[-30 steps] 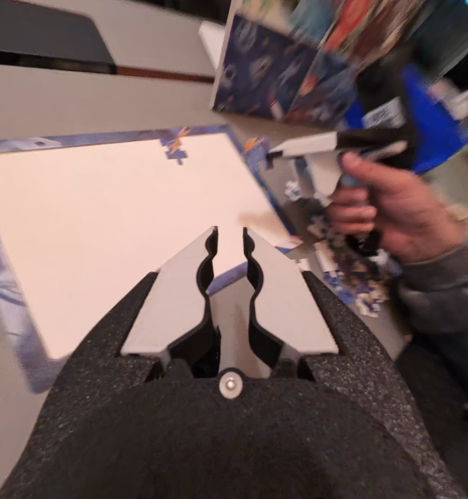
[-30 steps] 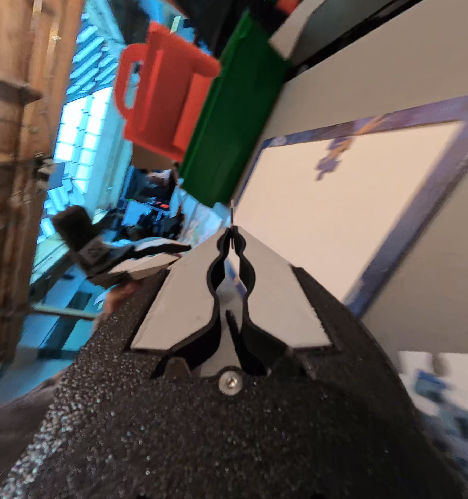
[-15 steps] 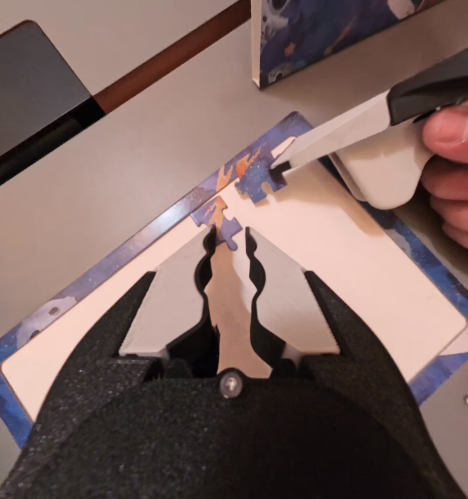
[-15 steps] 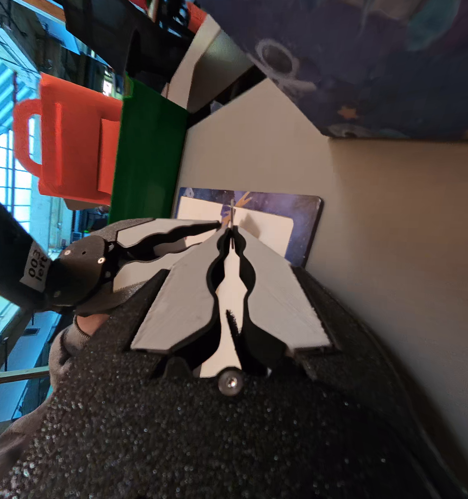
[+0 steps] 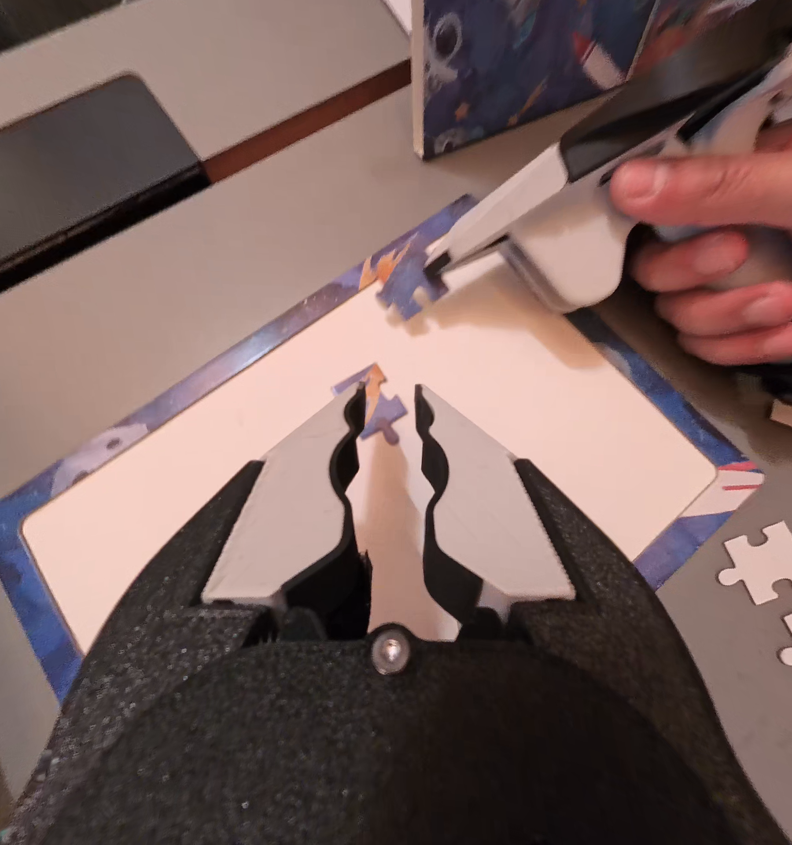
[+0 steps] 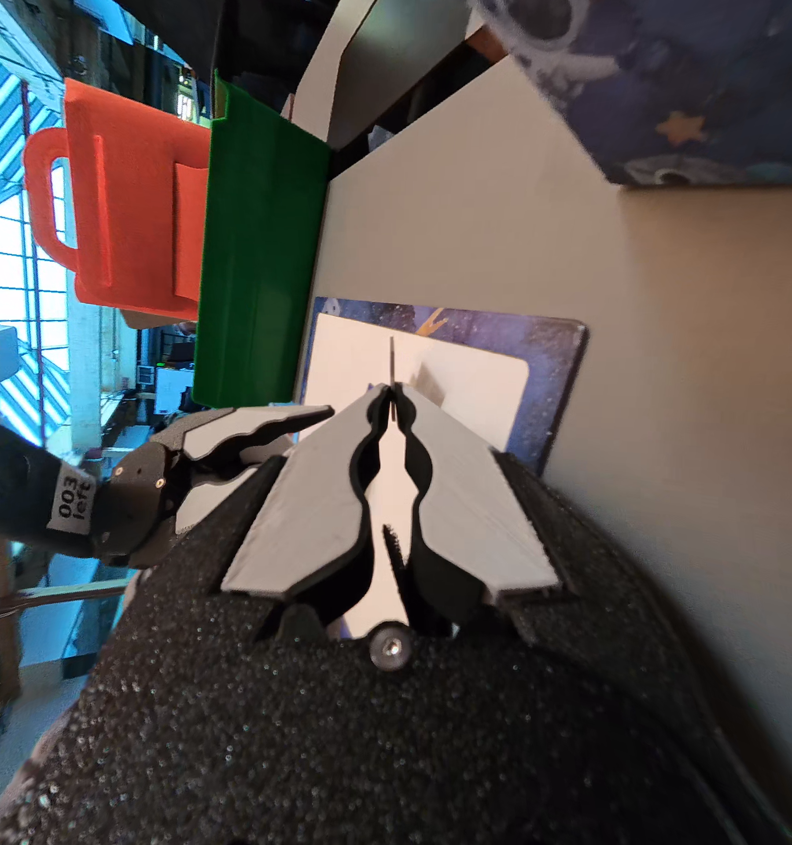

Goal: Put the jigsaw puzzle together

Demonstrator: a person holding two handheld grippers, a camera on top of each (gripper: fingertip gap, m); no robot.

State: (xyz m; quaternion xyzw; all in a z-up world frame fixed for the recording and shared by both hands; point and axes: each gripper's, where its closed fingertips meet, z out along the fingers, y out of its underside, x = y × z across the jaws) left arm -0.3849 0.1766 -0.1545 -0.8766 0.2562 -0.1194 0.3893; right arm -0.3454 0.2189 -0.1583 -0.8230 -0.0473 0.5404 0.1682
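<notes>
Two blue cardboard puzzle pieces concern me: my right claw (image 5: 435, 265) pinches one (image 5: 407, 292) near the blue-bordered white puzzle tray (image 5: 256, 347)'s top edge, where it may skew, while my released left claw (image 5: 388, 393) could nudge the loose one (image 5: 378, 409).

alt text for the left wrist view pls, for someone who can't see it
The open left gripper hovers over a blue puzzle piece with an orange streak lying on the cream inside of a blue-bordered puzzle tray. Farther right, the right gripper, in a person's hand, pinches a second blue piece near the tray's far edge. Two white face-down pieces lie on the grey table.
</notes>
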